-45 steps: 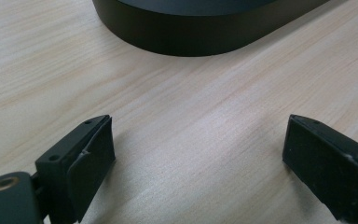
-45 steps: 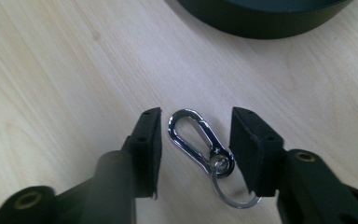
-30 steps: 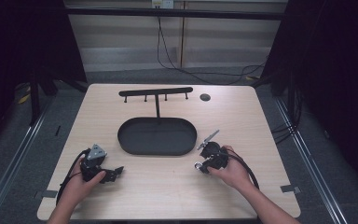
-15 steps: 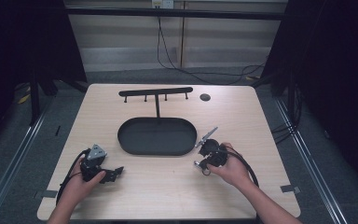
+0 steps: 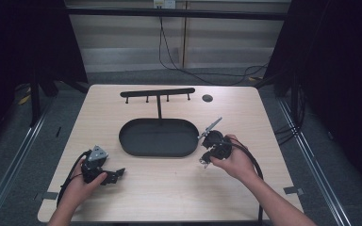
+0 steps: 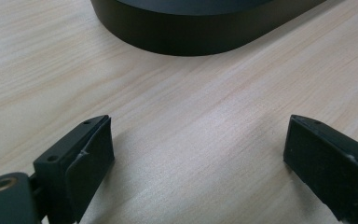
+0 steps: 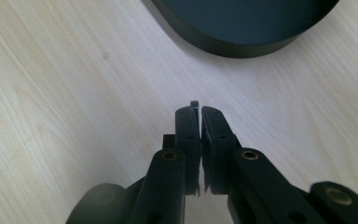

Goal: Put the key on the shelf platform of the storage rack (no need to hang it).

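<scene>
A black oval tray [image 5: 159,137] sits at the middle of the table [image 5: 169,188], and nothing shows inside it. From its far rim a thin post rises to a black rack [image 5: 157,92] with four small pegs hanging under the bar. A small dark disc [image 5: 207,98] lies on the table to the right of the rack.

The right gripper [image 7: 199,114] is at the tray's right end, its jaws brought together. In the right gripper view a tiny dark piece [image 7: 195,104] pokes out at the tips, thin and square-ended, pinched between the pads. What it is cannot be told: it is too small, and the jaws cover the rest. In the high view the right gripper [image 5: 206,162] is held in the right hand [image 5: 235,160] just beside the tray, and its grey plate sticks up over the rim. The jaws have just been closing.

The left gripper [image 6: 198,154] has its jaws wide apart with bare table between them. In the high view the left hand [image 5: 82,183] rests it on the table left of the tray, well apart from it. The tray's wall is cut off at the top of both gripper views.
</scene>
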Demonstrator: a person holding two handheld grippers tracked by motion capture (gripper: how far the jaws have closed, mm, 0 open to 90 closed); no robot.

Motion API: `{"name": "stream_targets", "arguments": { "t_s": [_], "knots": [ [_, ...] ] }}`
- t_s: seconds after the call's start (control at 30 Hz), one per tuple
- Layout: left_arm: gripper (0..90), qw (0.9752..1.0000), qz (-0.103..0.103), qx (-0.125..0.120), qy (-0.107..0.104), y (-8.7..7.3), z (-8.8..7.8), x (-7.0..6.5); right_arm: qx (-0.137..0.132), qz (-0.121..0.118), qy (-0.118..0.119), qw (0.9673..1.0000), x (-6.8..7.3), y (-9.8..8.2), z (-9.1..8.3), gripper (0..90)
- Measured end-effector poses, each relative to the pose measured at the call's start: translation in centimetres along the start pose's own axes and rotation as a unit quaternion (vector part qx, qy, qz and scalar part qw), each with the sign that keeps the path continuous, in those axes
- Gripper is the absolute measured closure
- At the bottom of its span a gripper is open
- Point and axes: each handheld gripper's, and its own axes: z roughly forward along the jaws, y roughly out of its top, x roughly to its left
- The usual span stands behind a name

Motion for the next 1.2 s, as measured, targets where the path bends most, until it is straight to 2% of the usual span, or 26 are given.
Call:
{"name": "stream_targets", "arguments": {
  "t_s": [0.33, 0.67, 0.8, 1.2],
  "knots": [
    [8.0, 1.0, 0.0, 0.0, 0.0, 0.0, 0.0, 0.0, -0.008, -0.002, -0.005, 1.0, -0.3, 1.5, -1.6, 86.7],
    [8.0, 1.0, 0.0, 0.0, -0.001, 0.0, 0.0, 0.0, -0.024, 0.0, -0.003, 0.9997, -0.2, 3.3, -2.2, 86.6],
    [8.0, 1.0, -0.001, 0.0, -0.001, 0.0, 0.0, 0.0, -0.031, -0.005, -0.007, 0.9995, -0.2, 4.1, -2.3, 86.6],
    [7.9, 1.0, 0.001, 0.0, -0.001, 0.0, 0.0, 0.0, -0.043, 0.002, -0.011, 0.999, -0.5, 5.9, -1.9, 86.6]
  ]
}}
